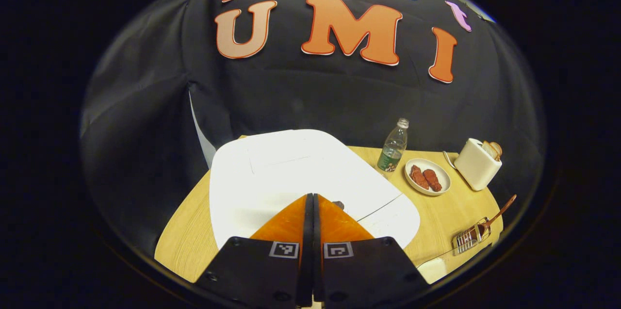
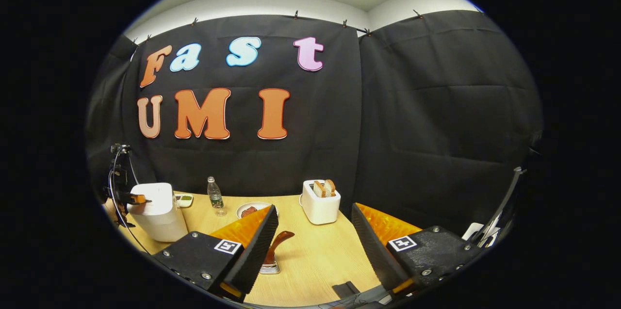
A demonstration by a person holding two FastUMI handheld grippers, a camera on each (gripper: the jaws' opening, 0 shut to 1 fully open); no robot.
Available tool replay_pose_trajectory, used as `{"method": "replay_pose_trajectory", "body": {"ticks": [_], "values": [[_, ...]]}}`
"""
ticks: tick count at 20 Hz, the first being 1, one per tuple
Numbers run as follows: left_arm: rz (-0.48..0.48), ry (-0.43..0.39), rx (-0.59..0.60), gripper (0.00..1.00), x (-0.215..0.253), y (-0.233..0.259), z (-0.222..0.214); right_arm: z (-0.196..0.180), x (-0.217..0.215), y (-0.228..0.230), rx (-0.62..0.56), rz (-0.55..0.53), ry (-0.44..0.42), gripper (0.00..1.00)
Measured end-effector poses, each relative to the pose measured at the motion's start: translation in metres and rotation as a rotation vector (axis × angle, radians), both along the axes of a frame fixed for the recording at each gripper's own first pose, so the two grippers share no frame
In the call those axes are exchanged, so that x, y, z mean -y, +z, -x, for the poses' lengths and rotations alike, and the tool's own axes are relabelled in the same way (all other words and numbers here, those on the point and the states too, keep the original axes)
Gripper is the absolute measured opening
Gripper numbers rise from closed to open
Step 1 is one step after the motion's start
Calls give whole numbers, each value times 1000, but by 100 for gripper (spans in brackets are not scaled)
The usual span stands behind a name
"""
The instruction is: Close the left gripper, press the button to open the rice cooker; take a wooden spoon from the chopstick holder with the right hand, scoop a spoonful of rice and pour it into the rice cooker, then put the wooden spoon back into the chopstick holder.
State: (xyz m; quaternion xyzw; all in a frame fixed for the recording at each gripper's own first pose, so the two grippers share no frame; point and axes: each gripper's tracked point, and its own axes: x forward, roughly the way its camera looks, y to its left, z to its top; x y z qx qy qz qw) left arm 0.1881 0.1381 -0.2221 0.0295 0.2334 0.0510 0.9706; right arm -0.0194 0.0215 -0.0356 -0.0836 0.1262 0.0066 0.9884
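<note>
While we look down the left hand-held gripper's own view, we list things from largest to smallest.

Surface: we see a pale wooden surface (image 1: 436,212) carrying everything, set against the black cloth wall.

Rice cooker: white, lid down, it sits at the surface's left end (image 1: 301,178); in the right gripper view it stands far left (image 2: 156,212).

Left hand-held gripper: its fingers are pressed together with no gap (image 1: 311,202), the tips over the front of the cooker's lid (we cannot tell whether they touch it).

Right hand-held gripper: its fingers stand spread wide (image 2: 315,221), pinching nothing, above the surface.

Toaster: white, with bread slices poking from the top (image 2: 319,202), near the back wall.

Plate: white, holding two reddish pieces (image 1: 428,176), between the toaster and the bottle.

Bottle: clear plastic, upright (image 1: 393,146), just beside the cooker.

Chopstick holder: a wire one (image 1: 468,237), at the surface's near right.

Wooden spoon: it stands in the holder (image 2: 277,243), handle leaning outward, just beside the right gripper's left finger.
</note>
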Motion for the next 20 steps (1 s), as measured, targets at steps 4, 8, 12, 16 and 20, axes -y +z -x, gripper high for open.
{"method": "replay_pose_trajectory", "body": {"ticks": [4,8,12,16,20], "values": [[-80,10,26,6,1,14,3,3,-2,-7,-16,-9,13,94],[-116,24,163,5,7,83,14,1,-5,-3,2,-37,25,94],[-126,46,256,5,4,143,35,0,-10,-7,2,-57,44,95],[-87,74,338,5,3,183,69,-7,-18,-21,-12,-100,69,95],[-84,79,414,5,4,215,103,-18,-24,-48,-41,-158,85,95]]}}
